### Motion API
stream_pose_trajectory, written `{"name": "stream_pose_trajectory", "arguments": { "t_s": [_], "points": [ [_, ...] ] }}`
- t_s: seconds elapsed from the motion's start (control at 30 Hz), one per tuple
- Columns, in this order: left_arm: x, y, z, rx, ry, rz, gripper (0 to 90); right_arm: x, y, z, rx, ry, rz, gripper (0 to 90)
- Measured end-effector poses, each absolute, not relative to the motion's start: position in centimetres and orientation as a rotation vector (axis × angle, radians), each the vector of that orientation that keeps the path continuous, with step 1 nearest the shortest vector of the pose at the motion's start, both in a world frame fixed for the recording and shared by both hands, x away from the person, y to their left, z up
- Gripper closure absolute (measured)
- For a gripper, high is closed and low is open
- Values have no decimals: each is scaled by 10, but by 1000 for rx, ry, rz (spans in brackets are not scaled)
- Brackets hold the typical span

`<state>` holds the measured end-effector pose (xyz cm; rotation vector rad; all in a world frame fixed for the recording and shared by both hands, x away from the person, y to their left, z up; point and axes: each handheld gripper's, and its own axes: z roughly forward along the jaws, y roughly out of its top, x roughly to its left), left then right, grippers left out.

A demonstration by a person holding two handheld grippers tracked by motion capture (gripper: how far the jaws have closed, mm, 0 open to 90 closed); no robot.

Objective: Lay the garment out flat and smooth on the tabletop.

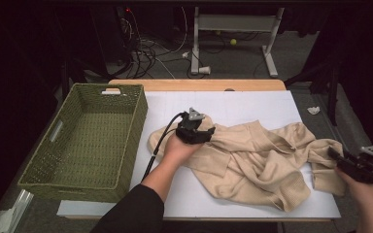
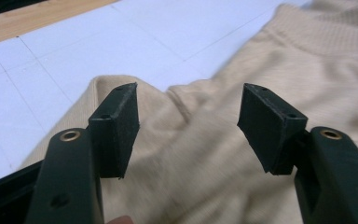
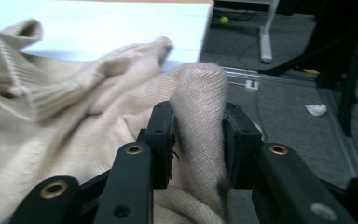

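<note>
A beige knit sweater (image 1: 252,155) lies crumpled on the white table cover (image 1: 233,103), spread from the middle to the right edge. My left gripper (image 1: 210,132) hovers over the sweater's left end. In the left gripper view its jaws (image 2: 189,123) stand apart, with the sweater (image 2: 205,182) below them and nothing between the pads. My right gripper (image 1: 331,154) is at the sweater's right end. In the right gripper view it (image 3: 198,140) is shut on a raised fold of the sweater (image 3: 200,93), which bulges up between the pads.
A green woven basket (image 1: 138,121) stands on the table's left side, its inside bare. Beyond the far wooden edge (image 1: 199,85) are cables and a grey frame (image 1: 233,24) on the floor. A white scrap (image 1: 313,110) lies on the floor to the right.
</note>
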<state>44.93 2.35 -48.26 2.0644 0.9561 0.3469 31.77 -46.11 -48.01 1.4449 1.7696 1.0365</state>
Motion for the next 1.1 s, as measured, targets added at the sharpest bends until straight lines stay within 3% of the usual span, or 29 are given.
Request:
{"name": "stream_pose_trajectory", "arguments": {
  "t_s": [0.1,0.2,0.37,0.43,0.53,0.57,0.63,0.87,1.1],
  "points": [
    [468,18,-492,2112,981,309,358,319,-454,-481,1426,1790,1043,662],
    [474,6,-497,2184,879,325,359,322,-446,-485,1411,1819,1049,658],
    [485,-9,-504,2286,893,218,355,325,-427,-494,1381,1883,1021,630],
    [484,-7,-503,2294,881,207,406,326,-426,-494,1381,1885,1019,624],
    [480,1,-504,2241,918,174,748,326,-427,-494,1394,1876,1037,608],
    [479,6,-504,2215,931,162,773,325,-427,-494,1396,1874,1047,607],
    [472,17,-504,2162,956,184,788,322,-428,-494,1396,1870,1052,607],
    [442,69,-494,2024,1094,470,792,315,-442,-490,1425,1824,1061,565],
    [437,87,-485,1996,1136,525,774,315,-440,-467,1373,1760,1068,513]
  ]
}}
